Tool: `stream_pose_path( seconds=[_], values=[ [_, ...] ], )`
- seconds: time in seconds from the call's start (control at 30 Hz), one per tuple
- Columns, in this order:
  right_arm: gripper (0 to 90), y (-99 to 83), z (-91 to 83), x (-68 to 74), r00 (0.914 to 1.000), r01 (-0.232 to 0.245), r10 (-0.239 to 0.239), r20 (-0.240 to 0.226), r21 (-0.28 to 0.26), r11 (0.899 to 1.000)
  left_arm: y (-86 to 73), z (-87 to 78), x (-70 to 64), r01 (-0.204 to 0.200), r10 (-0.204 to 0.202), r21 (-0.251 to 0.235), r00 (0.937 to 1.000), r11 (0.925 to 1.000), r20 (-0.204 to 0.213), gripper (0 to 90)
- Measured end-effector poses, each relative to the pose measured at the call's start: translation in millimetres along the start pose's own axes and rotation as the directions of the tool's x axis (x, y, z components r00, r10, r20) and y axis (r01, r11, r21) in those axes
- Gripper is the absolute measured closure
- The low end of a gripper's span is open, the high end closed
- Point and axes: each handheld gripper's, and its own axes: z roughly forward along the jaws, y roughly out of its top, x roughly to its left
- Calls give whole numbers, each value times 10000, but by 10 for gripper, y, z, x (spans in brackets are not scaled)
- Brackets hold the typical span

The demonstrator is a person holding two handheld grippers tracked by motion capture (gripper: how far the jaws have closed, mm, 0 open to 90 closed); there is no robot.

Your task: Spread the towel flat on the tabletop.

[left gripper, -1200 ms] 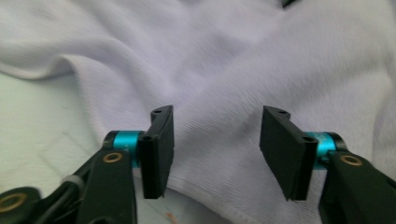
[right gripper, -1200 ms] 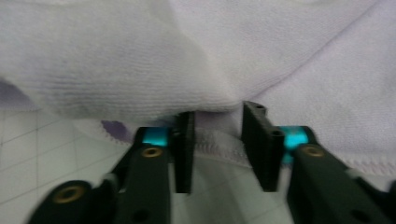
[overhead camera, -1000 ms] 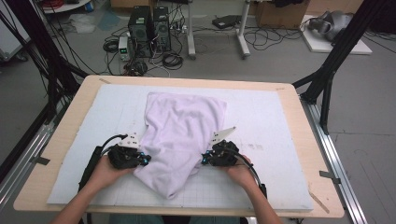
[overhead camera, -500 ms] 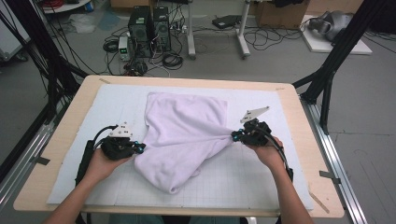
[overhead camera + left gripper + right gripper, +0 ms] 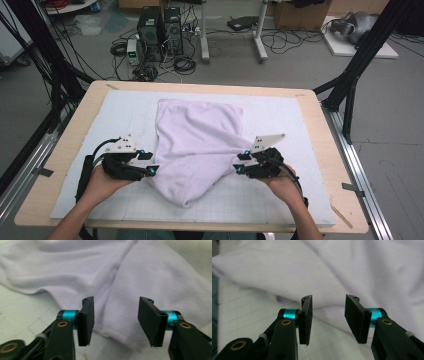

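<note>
A: On the near half of the pale gridded mat [image 5: 280,200], the soft lilac terry towel [image 5: 197,145] lies rumpled, its far part roughly flat and square, its near part drawn down to a blunt point toward the person.

B: And the tongs?

A: Both stand wide, with nothing between the jaws. The left gripper [image 5: 150,166] sits just beside the towel's left edge, and the right gripper [image 5: 239,164] just beside its right edge. In the left gripper view [image 5: 113,321] the cloth lies under and beyond the open jaws; in the right gripper view [image 5: 328,318] a fold edge lies just ahead of them.

B: How would it handle?

A: Light and limp, I'd judge. It will sag and drape from any single point, and the looped pile should give the pads good grip, so slipping is unlikely. Nothing fragile about it.

B: Where to take hold?

A: At a hemmed edge or corner, one on each side, pinching one layer so the folds fall open.

B: Any containers?

A: None on the wooden table [image 5: 320,125]. Beyond it, on the floor, computer towers [image 5: 160,27] and cables, nothing holding anything.
</note>
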Motion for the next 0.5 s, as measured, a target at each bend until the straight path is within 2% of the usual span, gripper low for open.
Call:
stream_pose_path(
  seconds=[0.13,0.17,0.23,0.3,0.37,0.4,0.5],
  values=[
    [509,-99,274,132,9998,28,-17,-194,538,9985,-57,215,-138,-466,451,725,9988,9963,214,410],
    [494,-100,341,153,9999,65,-58,-125,569,9984,-82,272,-151,-563,536,945,9981,9939,310,442],
    [493,-75,456,178,10000,13,-14,16,510,9987,-133,380,-175,-745,703,1176,9967,9903,395,620],
    [598,-48,561,196,9993,251,-268,272,624,9977,-152,427,-187,-833,801,1181,9963,9895,318,754],
    [791,-43,629,186,9989,227,-253,389,674,9975,-136,406,-180,-673,661,1007,9977,9926,149,786],
    [853,-41,623,170,9994,205,-221,265,602,9980,-122,375,-174,-640,633,886,9979,9940,108,793],
    [865,-34,492,133,9996,-97,102,-258,226,9997,-57,219,-174,-614,612,544,9981,9966,55,800]
  ],
)
